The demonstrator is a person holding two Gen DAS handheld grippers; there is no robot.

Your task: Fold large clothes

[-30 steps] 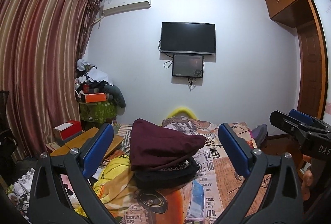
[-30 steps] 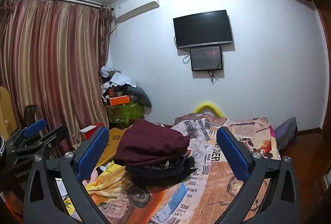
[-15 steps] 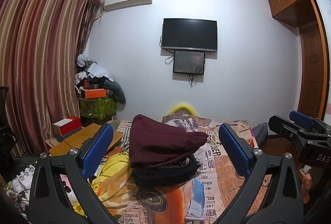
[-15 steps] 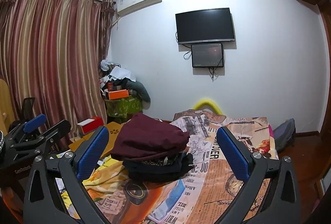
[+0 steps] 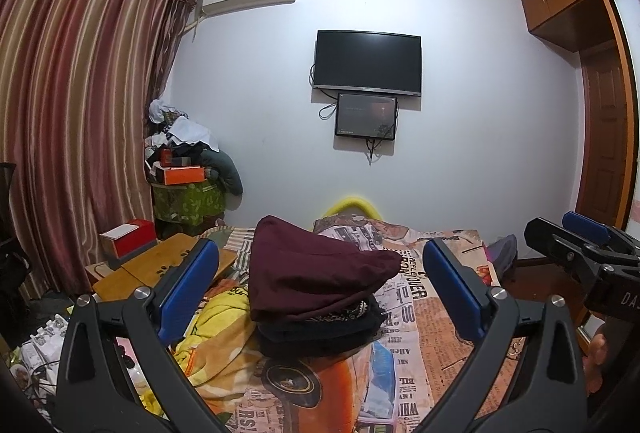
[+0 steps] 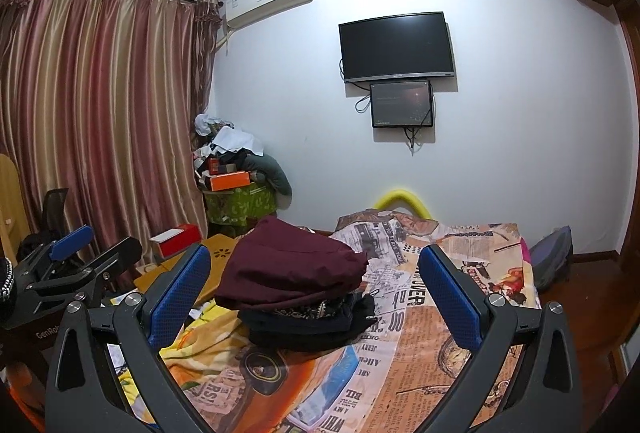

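Maroon folded garment (image 5: 316, 273) tops a small stack of dark clothes (image 5: 320, 333) on the newspaper-print bedspread (image 5: 420, 349), well apart from both tools. With the left gripper (image 5: 320, 293) and right gripper (image 6: 316, 297) spread wide and empty above the bed, a careless one-sided grab could topple the leaning stack toward the yellow blanket (image 5: 212, 345).
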